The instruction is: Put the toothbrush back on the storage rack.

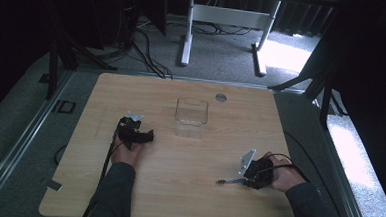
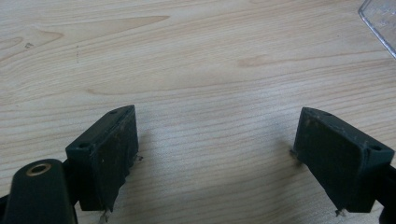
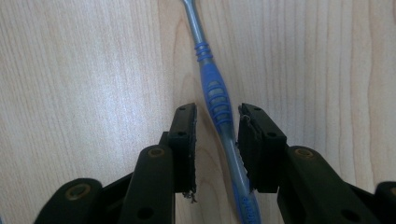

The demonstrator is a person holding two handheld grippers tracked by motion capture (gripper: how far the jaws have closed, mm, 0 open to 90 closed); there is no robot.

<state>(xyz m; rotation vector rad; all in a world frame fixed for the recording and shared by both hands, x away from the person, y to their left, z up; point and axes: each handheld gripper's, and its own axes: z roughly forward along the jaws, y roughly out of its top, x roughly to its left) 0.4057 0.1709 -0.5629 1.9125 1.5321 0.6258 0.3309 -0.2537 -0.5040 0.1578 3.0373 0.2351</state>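
Two jaws of the right gripper (image 3: 217,116) stand narrowly either side of the blue toothbrush (image 3: 215,95) lying flat on the table (image 1: 177,188), one touching it; the left gripper (image 2: 217,135) gapes wide, holding nothing, beside the clear box (image 1: 191,117).

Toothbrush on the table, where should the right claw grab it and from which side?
Grip the toothbrush at its ribbed blue handle, coming straight down from above. It lies flat, and the right claw already straddles that part, one jaw on each side of the narrow shaft.
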